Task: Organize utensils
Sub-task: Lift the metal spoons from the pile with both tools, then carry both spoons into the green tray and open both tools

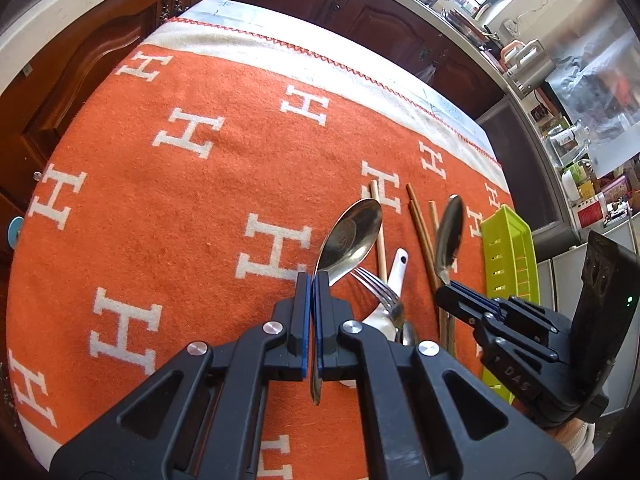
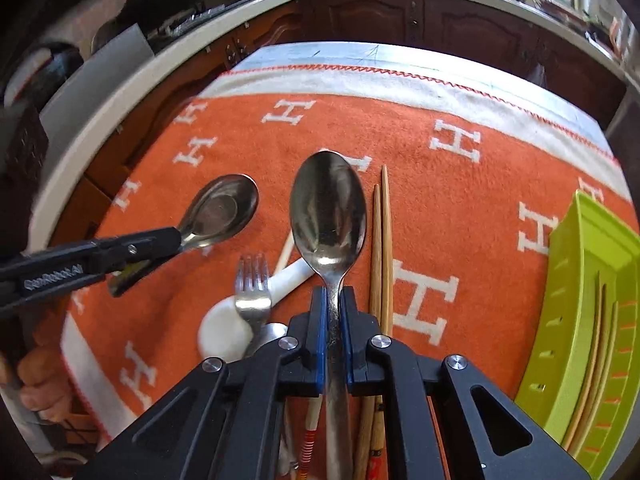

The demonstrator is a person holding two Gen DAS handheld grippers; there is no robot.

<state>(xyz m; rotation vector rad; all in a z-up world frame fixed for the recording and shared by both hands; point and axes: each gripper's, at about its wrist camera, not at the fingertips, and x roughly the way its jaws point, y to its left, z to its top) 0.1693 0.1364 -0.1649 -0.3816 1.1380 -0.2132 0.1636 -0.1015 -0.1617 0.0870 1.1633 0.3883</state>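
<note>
Orange blanket (image 1: pixel 192 208) with white H letters covers the table. Each gripper is clamped on a metal spoon's handle and holds it above the cloth: the left gripper (image 1: pixel 311 280) has the round-bowled spoon (image 1: pixel 352 236), the right gripper (image 2: pixel 333 292) the oval spoon (image 2: pixel 328 212). Below them lie a fork (image 2: pixel 252 292) across a white ceramic spoon (image 2: pixel 228 332), and wooden chopsticks (image 2: pixel 381 248) beside them. To the right sits a green utensil tray (image 2: pixel 576 280) with chopsticks inside.
</note>
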